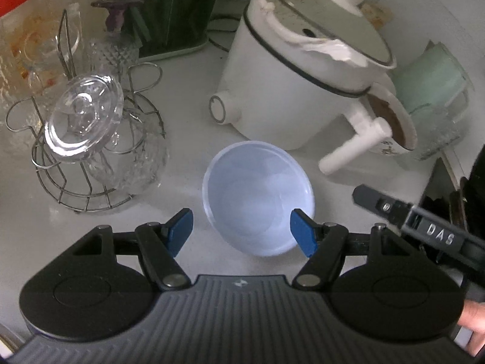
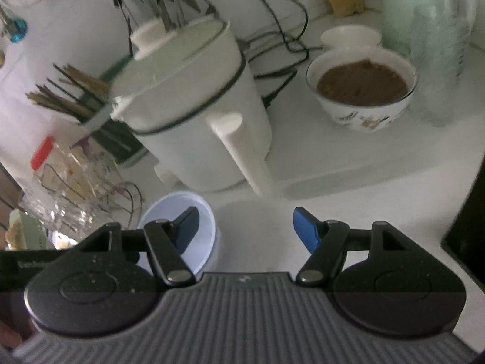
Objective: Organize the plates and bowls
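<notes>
Both spread wide and empty, the left gripper partly hides the pale bowl, the right gripper, blurred, reads "DAS".

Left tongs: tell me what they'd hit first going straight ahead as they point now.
Most likely the pale blue bowl. It sits empty on the white counter just ahead of the open left tongs, slightly right of centre. Depth is hard to judge, so the right pad may meet its rim first.
</notes>
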